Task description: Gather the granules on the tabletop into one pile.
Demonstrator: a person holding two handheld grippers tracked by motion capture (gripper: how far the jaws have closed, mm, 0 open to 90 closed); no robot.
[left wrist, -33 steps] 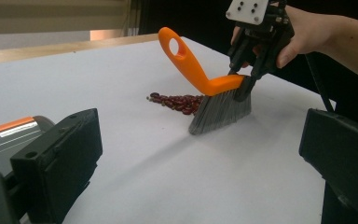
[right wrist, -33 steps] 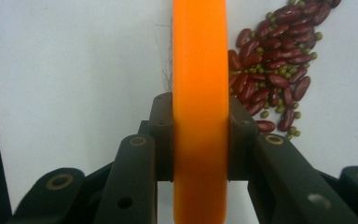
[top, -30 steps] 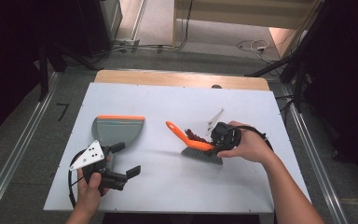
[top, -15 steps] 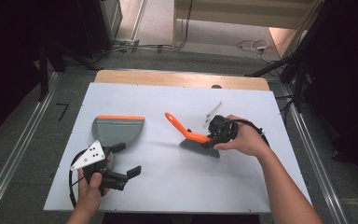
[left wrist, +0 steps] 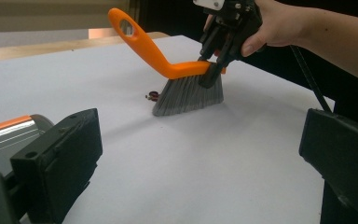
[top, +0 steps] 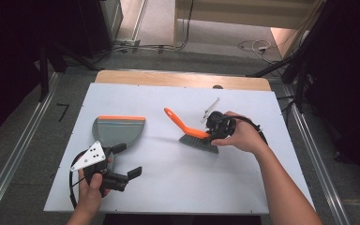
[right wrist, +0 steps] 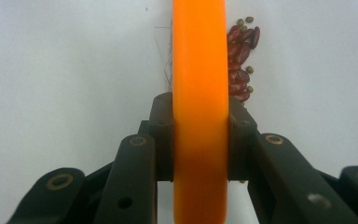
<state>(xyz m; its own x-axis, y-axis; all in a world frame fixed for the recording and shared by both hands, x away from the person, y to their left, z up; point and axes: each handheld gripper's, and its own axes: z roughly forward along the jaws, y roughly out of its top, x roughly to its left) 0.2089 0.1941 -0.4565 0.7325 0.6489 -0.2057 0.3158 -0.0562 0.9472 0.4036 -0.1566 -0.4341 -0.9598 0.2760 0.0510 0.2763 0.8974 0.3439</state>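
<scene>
A hand brush [top: 183, 123] with an orange handle and grey bristles stands with its bristles on the white table, right of centre. My right gripper [top: 218, 125] is shut on its orange back [right wrist: 199, 88], a jaw pressing on each side. A small heap of red beans [right wrist: 240, 51] lies against the bristles [left wrist: 189, 95]. The grey dustpan [top: 118, 131] with an orange lip lies flat at the left. Just in front of it, my left gripper [top: 126, 161] is open, its jaws wide apart [left wrist: 200, 163] with nothing between them, and it points at the brush.
The white sheet [top: 178, 187] covers the table, with a strip of bare wood [top: 178, 78] along the far edge. Cables trail from both grippers. Dark floor and metal rails lie to either side of the table.
My right gripper has carried the brush a little toward the far side of the table, bristles still down. The left gripper and the dustpan have stayed where they were.
</scene>
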